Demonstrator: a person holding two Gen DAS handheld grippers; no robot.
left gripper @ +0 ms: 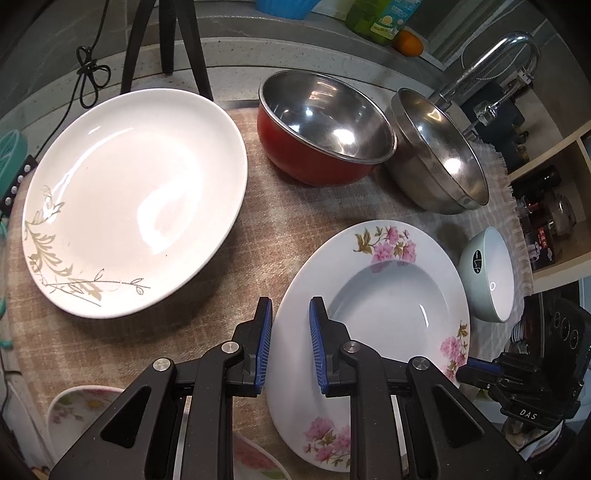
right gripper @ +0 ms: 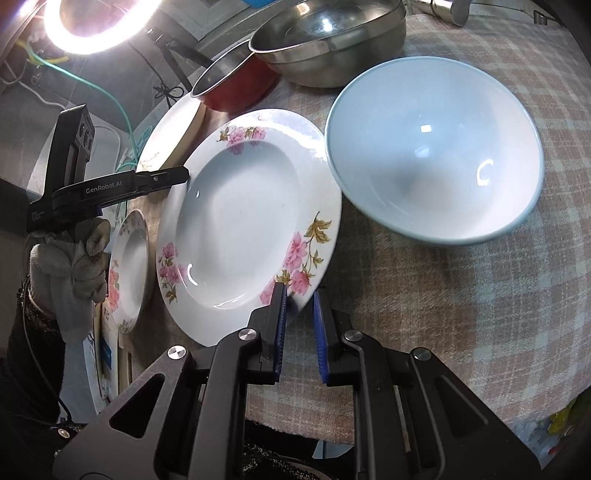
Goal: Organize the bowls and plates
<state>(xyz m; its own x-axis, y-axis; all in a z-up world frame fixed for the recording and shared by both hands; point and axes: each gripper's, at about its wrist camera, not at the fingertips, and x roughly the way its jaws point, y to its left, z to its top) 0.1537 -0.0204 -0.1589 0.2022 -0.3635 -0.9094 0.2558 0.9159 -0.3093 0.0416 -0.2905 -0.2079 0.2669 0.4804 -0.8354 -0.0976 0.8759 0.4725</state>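
Observation:
A deep white plate with pink flowers sits tilted over the plaid cloth. My left gripper straddles its left rim, one finger on each side, with a gap still showing. My right gripper straddles its opposite rim the same way. A large white plate with a gold leaf pattern lies to the left. A red bowl, a steel bowl and a pale blue bowl stand behind and to the right.
Another flowered plate lies lower, off the table's near edge. A faucet, bottles and an orange are at the back. A tripod stands behind the large plate. A ring light glares.

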